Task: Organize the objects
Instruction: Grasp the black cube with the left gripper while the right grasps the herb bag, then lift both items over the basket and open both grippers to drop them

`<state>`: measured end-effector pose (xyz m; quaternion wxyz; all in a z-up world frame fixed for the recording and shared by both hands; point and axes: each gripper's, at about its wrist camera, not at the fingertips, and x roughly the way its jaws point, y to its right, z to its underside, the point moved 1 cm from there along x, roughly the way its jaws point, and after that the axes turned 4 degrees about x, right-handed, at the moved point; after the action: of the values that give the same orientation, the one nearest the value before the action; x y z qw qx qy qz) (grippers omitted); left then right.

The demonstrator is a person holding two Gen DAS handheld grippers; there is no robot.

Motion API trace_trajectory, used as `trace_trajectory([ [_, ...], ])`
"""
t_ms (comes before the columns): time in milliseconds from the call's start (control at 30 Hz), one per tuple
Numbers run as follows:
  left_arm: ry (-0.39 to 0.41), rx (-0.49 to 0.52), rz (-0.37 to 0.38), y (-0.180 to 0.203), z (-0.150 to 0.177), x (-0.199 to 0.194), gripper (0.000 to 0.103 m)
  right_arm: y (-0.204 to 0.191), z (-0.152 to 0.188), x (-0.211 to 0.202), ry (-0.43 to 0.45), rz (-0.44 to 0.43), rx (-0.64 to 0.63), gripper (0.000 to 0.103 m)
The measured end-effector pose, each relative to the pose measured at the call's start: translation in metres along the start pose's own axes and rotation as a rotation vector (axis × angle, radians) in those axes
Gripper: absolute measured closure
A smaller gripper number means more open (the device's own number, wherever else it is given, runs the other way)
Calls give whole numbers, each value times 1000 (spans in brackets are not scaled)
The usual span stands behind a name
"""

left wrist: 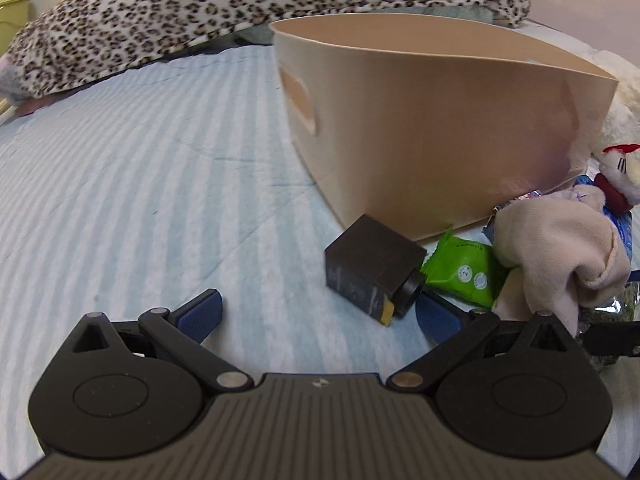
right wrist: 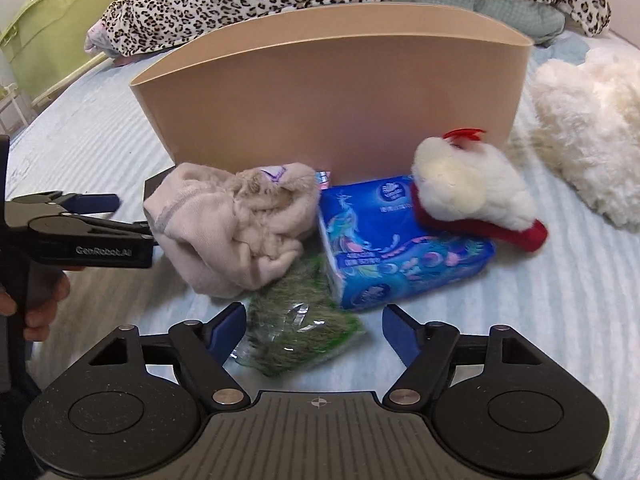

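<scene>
Both my grippers wide apart by the tall tan bin [right wrist: 328,96].
My left gripper [left wrist: 320,312] nears the dark cube box [left wrist: 368,264]; my right gripper [right wrist: 314,330] straddles the green crinkly bag [right wrist: 296,328].

open bedsheet [left wrist: 140,168] left of bin [left wrist: 420,120], dark box [left wrist: 372,268], sock [right wrist: 232,228], tissue pack [right wrist: 400,248] crowding its front

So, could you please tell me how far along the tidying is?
Nothing looks packed yet; the bin's inside is hidden. Both tongs are open and empty: the right tongs frame the green packet. Sock, tissue pack, plush toy and dark box remain outside.
</scene>
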<state>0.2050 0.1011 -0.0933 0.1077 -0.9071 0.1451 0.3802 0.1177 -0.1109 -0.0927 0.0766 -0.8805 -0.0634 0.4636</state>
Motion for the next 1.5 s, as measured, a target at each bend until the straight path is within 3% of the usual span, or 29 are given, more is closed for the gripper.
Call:
trace_trajectory([
  [100, 23, 5, 17, 1, 1, 4, 1, -5, 2, 1, -8, -13, 10, 39],
  [300, 67, 58, 57, 16, 5, 3, 32, -9, 6, -3, 12, -11, -12, 55],
  [367, 69, 76, 83, 21, 6, 3, 50, -7, 8, -6, 12, -21, -2, 59],
  [633, 36, 80, 82, 26, 10, -10, 50, 3, 13, -16, 10, -41, 15, 68],
  [800, 9, 83, 10, 21, 18, -24, 50, 7, 15, -26, 28, -50, 13, 75],
  [1167, 146, 10, -99, 14, 2, -77, 50, 21, 11, -65, 149, -39, 25, 76],
  [1500, 298, -41, -175, 45, -45, -105, 50, 36, -34, -96, 325, -7, 11, 77],
])
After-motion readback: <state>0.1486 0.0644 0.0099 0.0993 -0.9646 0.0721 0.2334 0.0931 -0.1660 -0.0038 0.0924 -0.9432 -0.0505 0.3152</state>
